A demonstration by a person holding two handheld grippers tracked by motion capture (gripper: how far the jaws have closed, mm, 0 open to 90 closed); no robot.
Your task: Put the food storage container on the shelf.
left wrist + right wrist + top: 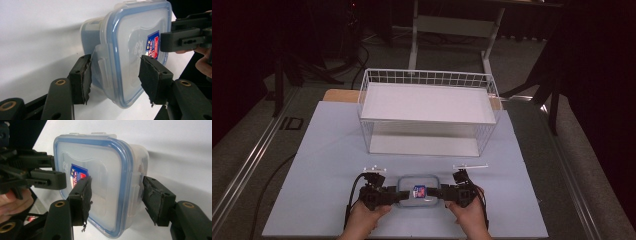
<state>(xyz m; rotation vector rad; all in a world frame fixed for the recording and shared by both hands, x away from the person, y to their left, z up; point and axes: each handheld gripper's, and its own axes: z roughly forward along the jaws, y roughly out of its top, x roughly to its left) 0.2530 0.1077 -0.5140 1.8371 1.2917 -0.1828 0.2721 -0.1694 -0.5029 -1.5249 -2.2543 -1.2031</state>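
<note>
A clear plastic food container [417, 192] with a blue-rimmed lid and a red and blue sticker is near the table's front edge, between both hands. My left gripper [399, 195] grips its left end, with one pad [155, 82] over the lid and the other against the base beside the latch flap [100, 65]. My right gripper [437, 192] grips the opposite end the same way, one pad [81, 200] on the lid [100, 175] and one against the base. A shadow lies between the container [140, 160] and the table.
A white wire basket [428, 112] with a flat white shelf stands at the back middle of the pale blue table [327, 150]. Open table surface lies between basket and container. Dark floor, cables and stand legs surround the table.
</note>
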